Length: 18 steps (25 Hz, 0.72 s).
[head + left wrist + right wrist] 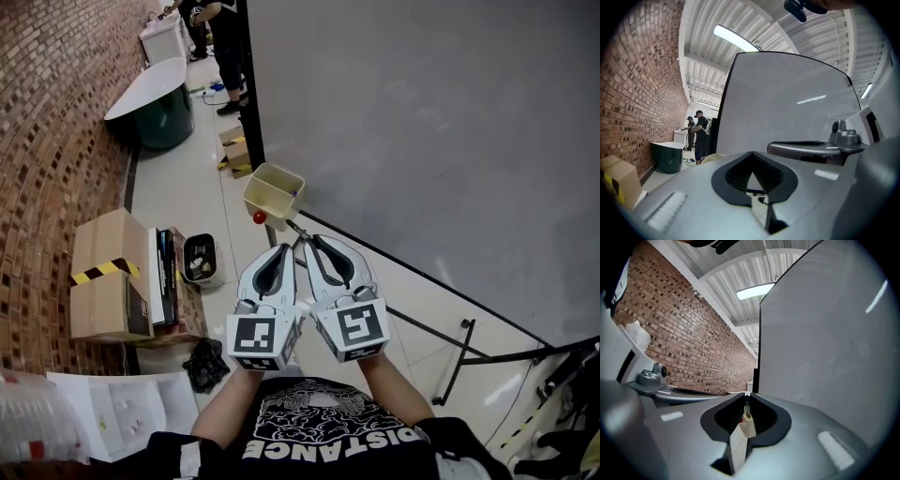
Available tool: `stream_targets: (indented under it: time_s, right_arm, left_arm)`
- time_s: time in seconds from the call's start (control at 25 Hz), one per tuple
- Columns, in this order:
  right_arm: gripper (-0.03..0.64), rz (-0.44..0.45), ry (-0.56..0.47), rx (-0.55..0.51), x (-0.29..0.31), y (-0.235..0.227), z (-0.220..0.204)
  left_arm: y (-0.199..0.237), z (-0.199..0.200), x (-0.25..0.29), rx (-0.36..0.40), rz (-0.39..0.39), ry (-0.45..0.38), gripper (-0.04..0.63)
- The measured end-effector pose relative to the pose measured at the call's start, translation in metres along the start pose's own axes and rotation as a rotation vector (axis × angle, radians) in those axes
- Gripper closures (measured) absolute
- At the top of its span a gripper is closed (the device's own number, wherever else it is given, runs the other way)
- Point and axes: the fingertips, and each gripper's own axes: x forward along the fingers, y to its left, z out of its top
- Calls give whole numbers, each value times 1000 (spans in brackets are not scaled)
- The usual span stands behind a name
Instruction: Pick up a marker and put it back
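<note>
Held side by side at the lower middle of the head view, the left gripper (285, 248) and right gripper (307, 241) both have their jaws closed down to a slit. Each gripper's own view shows the tips meeting with nothing clamped between them.

Just above them, at the frame's upper middle, a cream bin (267, 204) hangs at the lower left corner of the whiteboard (422, 141). A red knob (260, 217) sits just under it. A small dark end at the bin's right rim looks like the marker (295, 192), though it is too small to be sure.

I would expect the marker to be light, stiff and smooth-barrelled. It would be liable to roll or slip, so it is best pinched squarely across the middle of the barrel, away from the cap.
</note>
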Motion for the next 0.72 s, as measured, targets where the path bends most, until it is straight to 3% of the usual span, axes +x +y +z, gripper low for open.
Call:
stream_targets:
  time_s: [0.72]
  right_arm:
    - [582, -8, 55, -19, 52, -3, -21]
  left_arm:
    - [36, -7, 23, -4, -6, 26, 589]
